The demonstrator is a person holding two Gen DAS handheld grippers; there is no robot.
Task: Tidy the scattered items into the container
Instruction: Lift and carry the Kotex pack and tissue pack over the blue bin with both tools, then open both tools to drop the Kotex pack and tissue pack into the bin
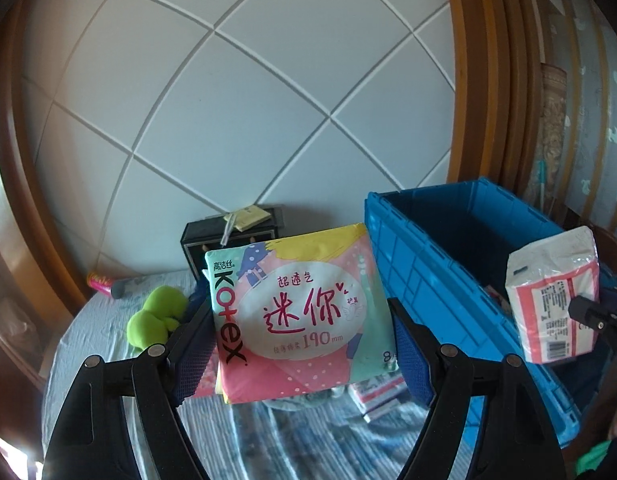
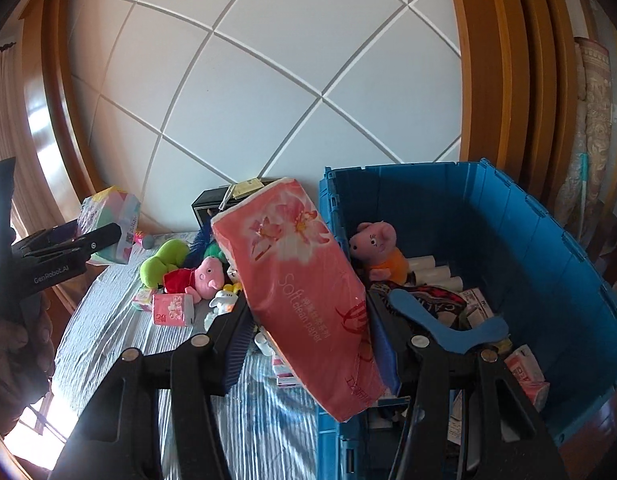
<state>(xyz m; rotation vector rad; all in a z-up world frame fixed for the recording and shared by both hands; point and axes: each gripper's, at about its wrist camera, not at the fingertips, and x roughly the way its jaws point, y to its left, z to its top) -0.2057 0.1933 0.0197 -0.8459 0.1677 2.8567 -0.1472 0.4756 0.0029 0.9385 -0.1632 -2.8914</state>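
The left gripper [image 1: 302, 344] was clamped on a flat pastel Kotex pad packet [image 1: 296, 316], its blue pads pressing both side edges, the packet held up above the striped bedcover [image 1: 244, 432]. The right gripper [image 2: 308, 340] was closed on a long pink soft-paper tissue pack [image 2: 304, 292], tilted, its lower end over the near rim of the big blue plastic crate [image 2: 548, 264]. Inside the crate lay a pink pig plush in an orange top [image 2: 378, 250], white paper rolls [image 2: 436, 272] and a blue boomerang-shaped piece [image 2: 448, 328]. On the bedcover beside the crate sat a green plush [image 2: 164, 260], a pig plush in red [image 2: 196, 276] and a small pink tissue packet [image 2: 172, 310]
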